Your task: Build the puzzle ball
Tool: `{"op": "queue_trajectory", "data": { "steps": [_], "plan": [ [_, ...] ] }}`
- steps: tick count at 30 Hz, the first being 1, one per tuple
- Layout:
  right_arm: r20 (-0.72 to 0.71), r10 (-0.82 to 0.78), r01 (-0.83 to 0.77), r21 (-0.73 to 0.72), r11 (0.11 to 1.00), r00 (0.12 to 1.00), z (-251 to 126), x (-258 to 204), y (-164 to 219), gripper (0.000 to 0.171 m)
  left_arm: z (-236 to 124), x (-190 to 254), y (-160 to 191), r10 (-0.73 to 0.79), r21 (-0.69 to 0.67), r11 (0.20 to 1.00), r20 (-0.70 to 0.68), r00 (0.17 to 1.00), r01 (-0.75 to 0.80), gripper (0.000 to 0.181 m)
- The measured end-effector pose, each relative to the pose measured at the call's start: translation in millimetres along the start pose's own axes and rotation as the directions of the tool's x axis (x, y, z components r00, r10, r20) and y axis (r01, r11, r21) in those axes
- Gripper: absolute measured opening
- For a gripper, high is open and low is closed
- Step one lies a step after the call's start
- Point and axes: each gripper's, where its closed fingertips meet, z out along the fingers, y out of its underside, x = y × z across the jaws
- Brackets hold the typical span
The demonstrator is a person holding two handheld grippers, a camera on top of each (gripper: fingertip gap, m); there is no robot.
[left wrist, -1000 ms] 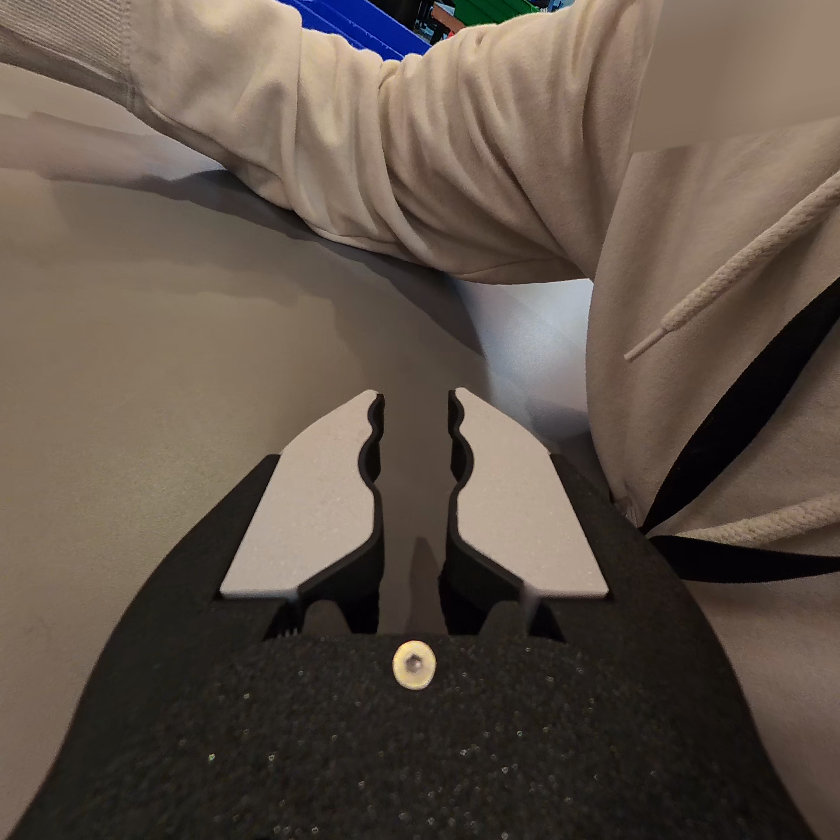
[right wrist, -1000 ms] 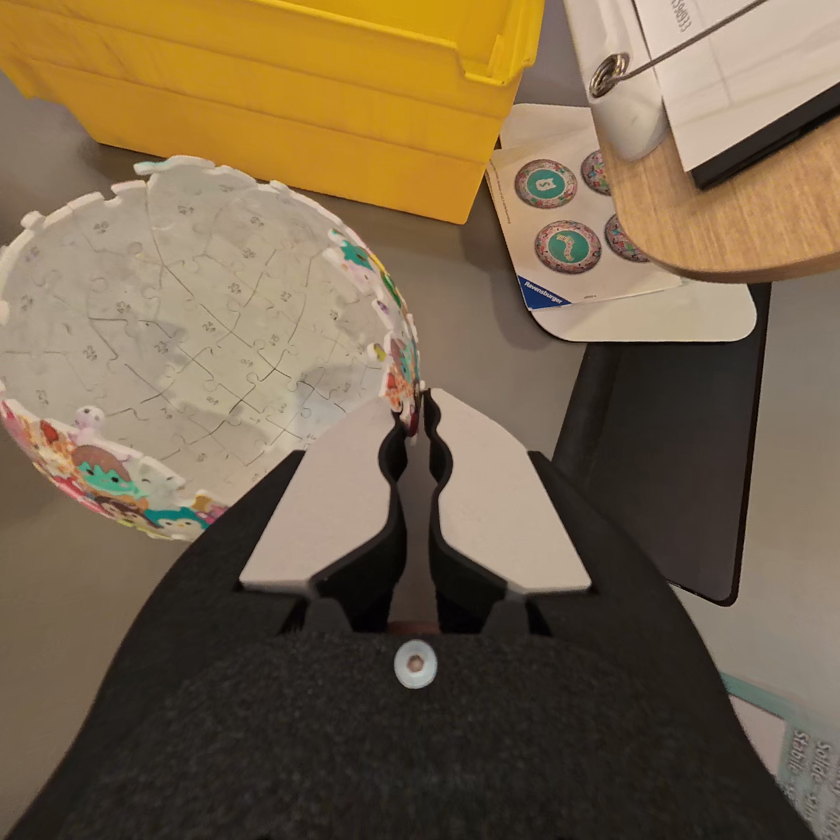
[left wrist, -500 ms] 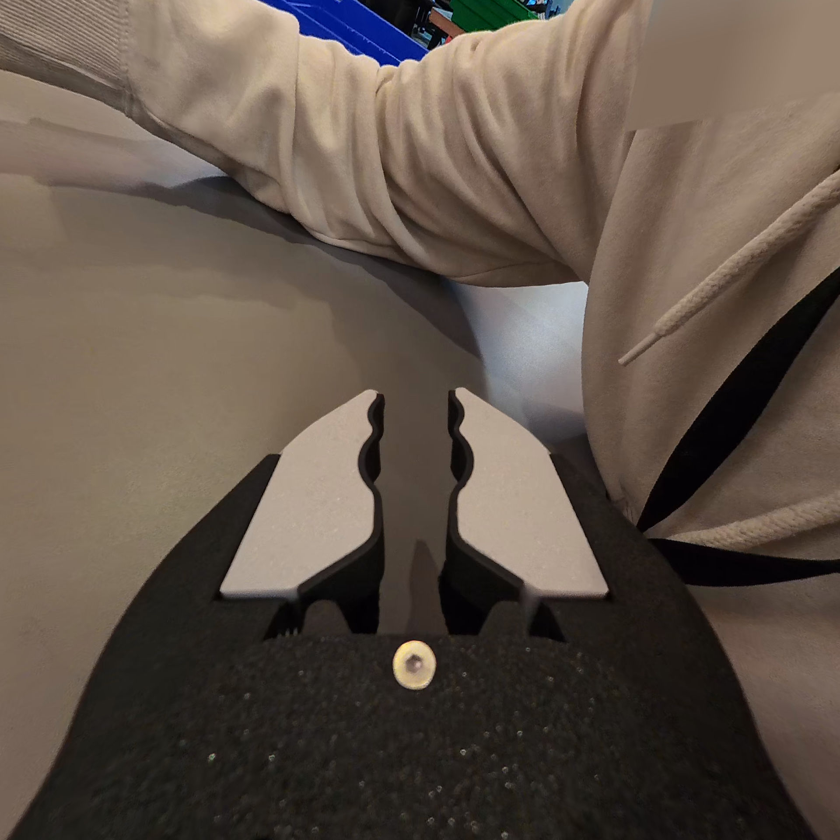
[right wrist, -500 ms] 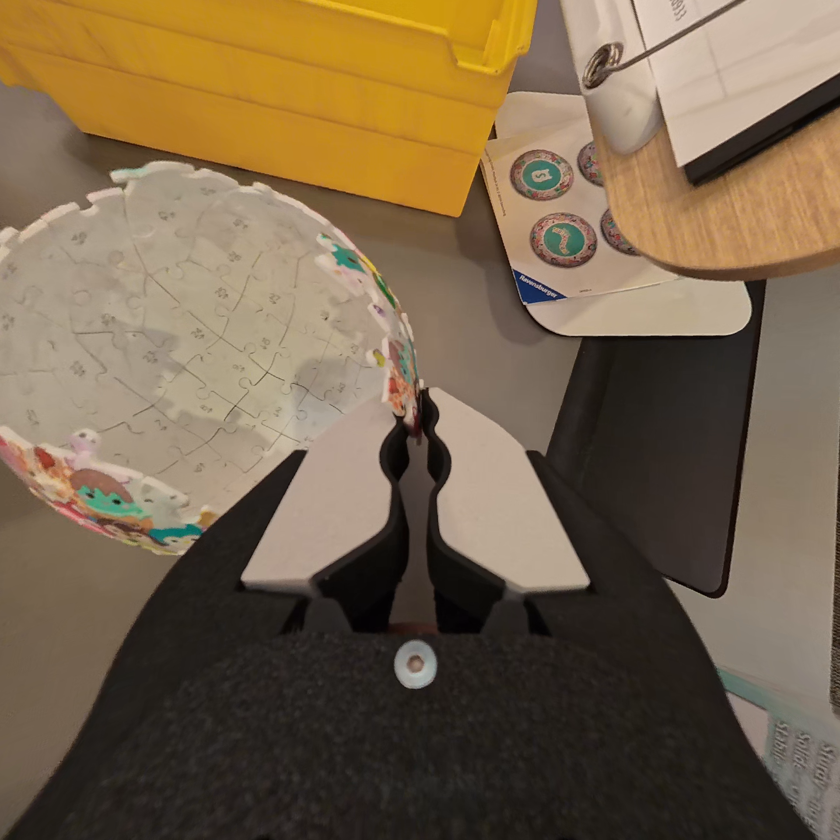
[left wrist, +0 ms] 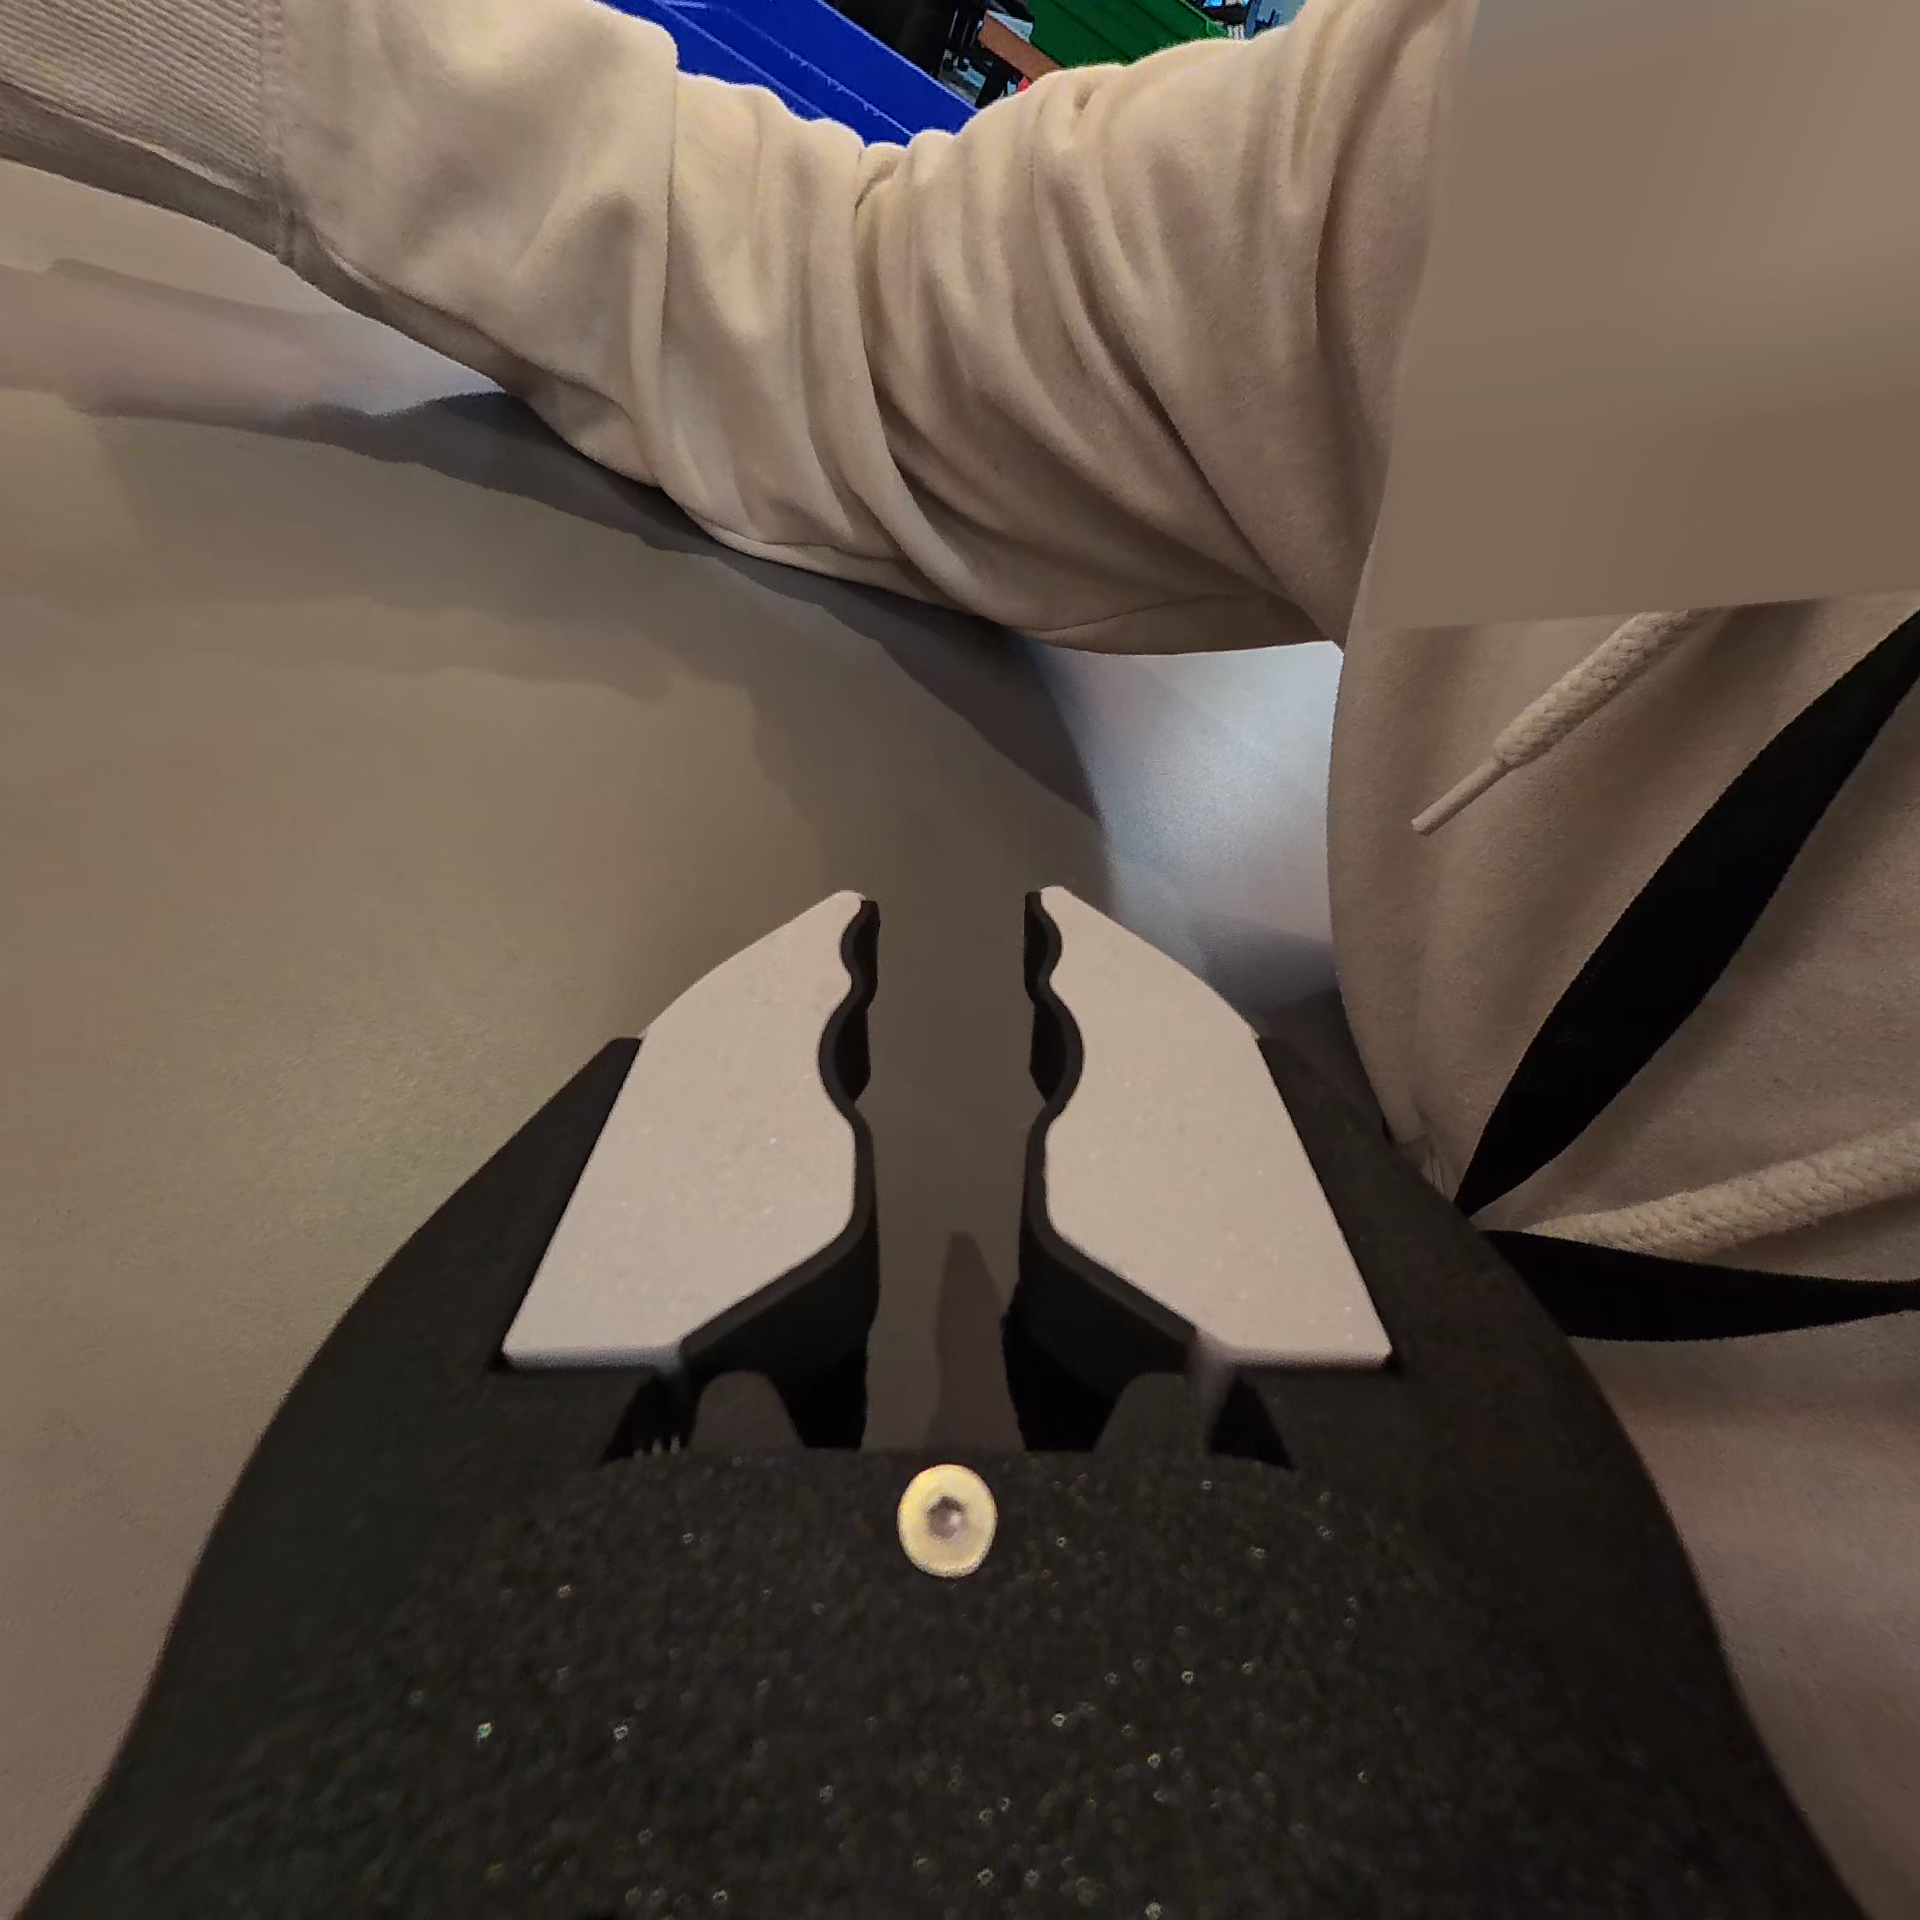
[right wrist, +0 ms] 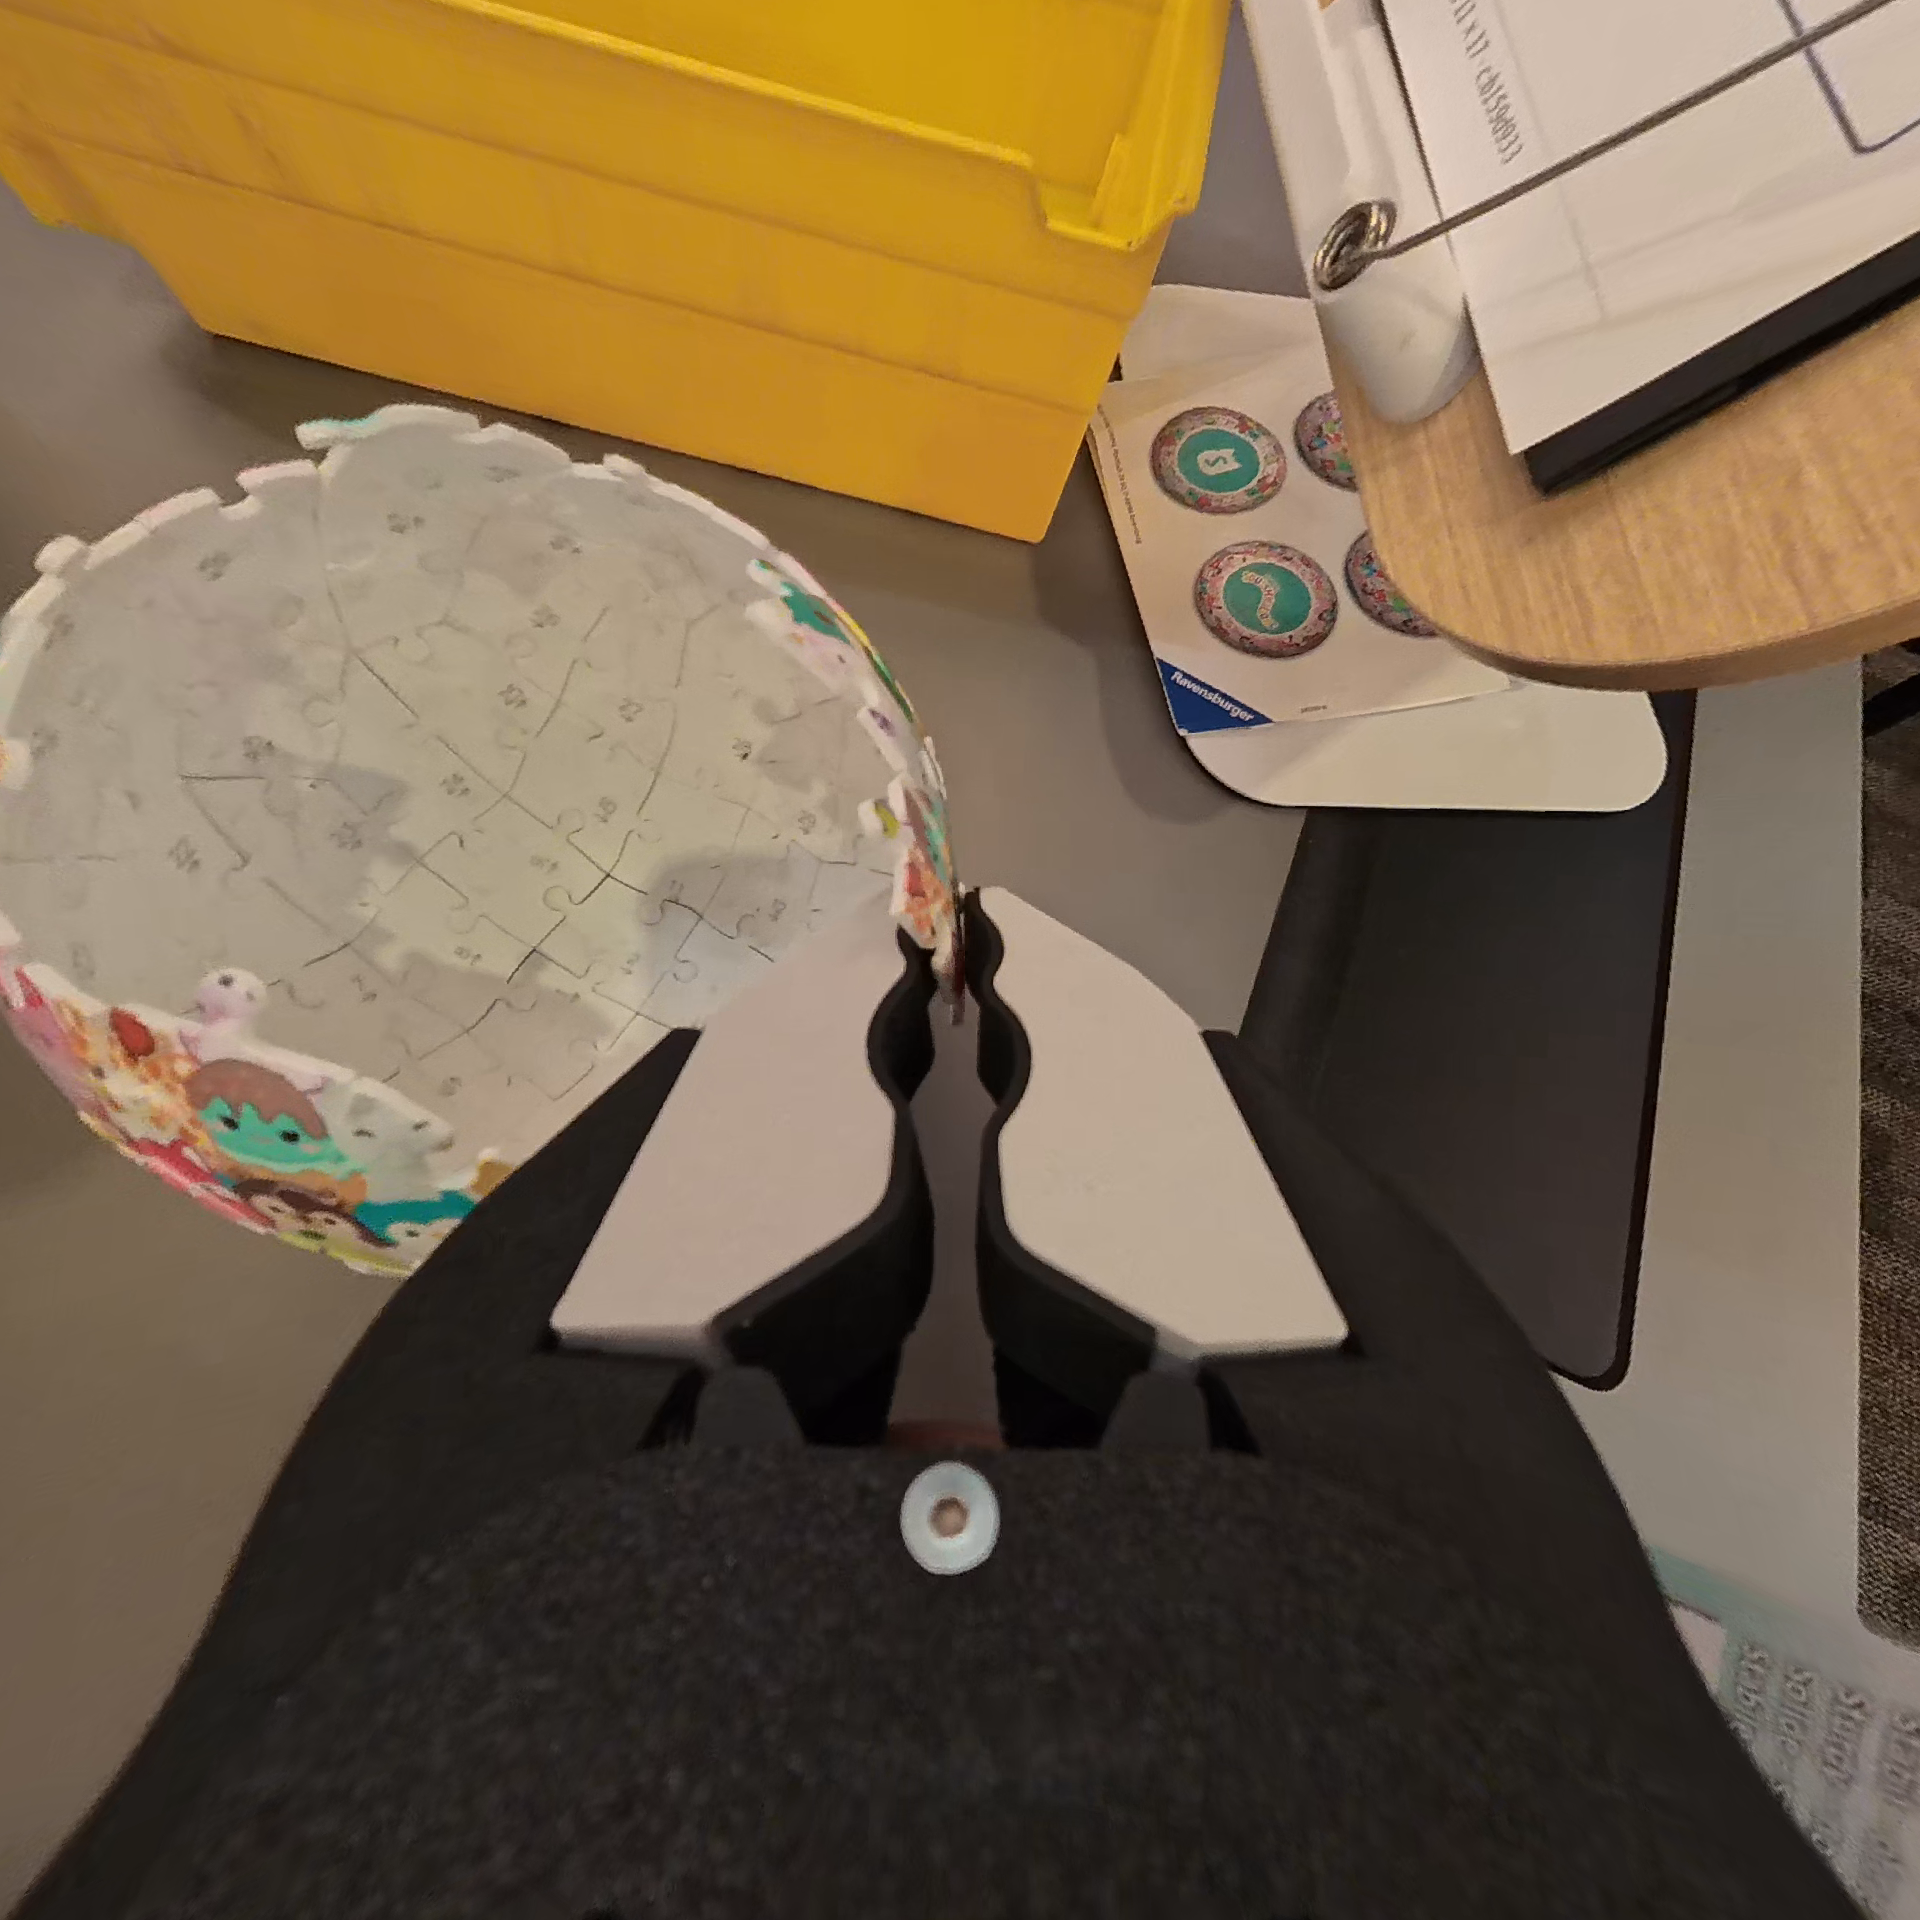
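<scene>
- Pinched jaws first: the right gripper (right wrist: 961, 935) has its fingers closed on the rim of the puzzle ball shell (right wrist: 416, 810), one finger inside the rim and one outside.
- Spread and empty, the left gripper (left wrist: 951, 925) has a clear gap between its fingers and only bare table ahead of it.
- That shell is a half-built bowl of interlocked pieces: pale grey inside, cartoon pictures outside, with a jagged open edge.
- It lies to the left of the right gripper's fingertips, tilted so its hollow faces up and toward the camera. Whether its underside touches the table I cannot tell.
- Decisive relation: the gripped spot is the shell's right-hand rim, so the whole bowl hangs off to one side of the pinch. I judge that any swing would lever on those few pieces.
- No loose pieces show in either view, and the left gripper points toward the person's cream sleeve (left wrist: 831, 343), away from the shell.
- Behind the shell stands a yellow bin (right wrist: 644, 239); to the right lie a printed sheet (right wrist: 1299, 623), a wooden board (right wrist: 1662, 561) and a black mat (right wrist: 1475, 1039).
- Everything rests on a grey table (right wrist: 135, 1403).
</scene>
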Motion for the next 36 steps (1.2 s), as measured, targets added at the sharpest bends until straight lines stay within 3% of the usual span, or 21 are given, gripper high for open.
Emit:
{"op": "queue_trajectory", "data": {
  "steps": [13,16,36],
  "plan": [
    [0.007,0.012,-0.012,-0.056,0.998,1.000,-0.4,-1.0,5.1,0.003,-1.3,0.9,0.4,-0.001,0.002,1.000,-0.003,1.000,0.001,0.026],
    [0.008,0.031,-0.030,-0.069,0.997,0.999,-3.5,-0.1,6.9,0.011,-1.2,1.2,0.3,-0.002,0.002,1.000,-0.005,1.000,0.002,0.026],
    [0.048,0.039,-0.035,-0.074,0.997,0.998,2.4,-4.2,8.5,0.003,-0.9,1.8,-0.2,-0.004,0.002,1.000,-0.010,1.000,0.004,0.026]
  ]
}}
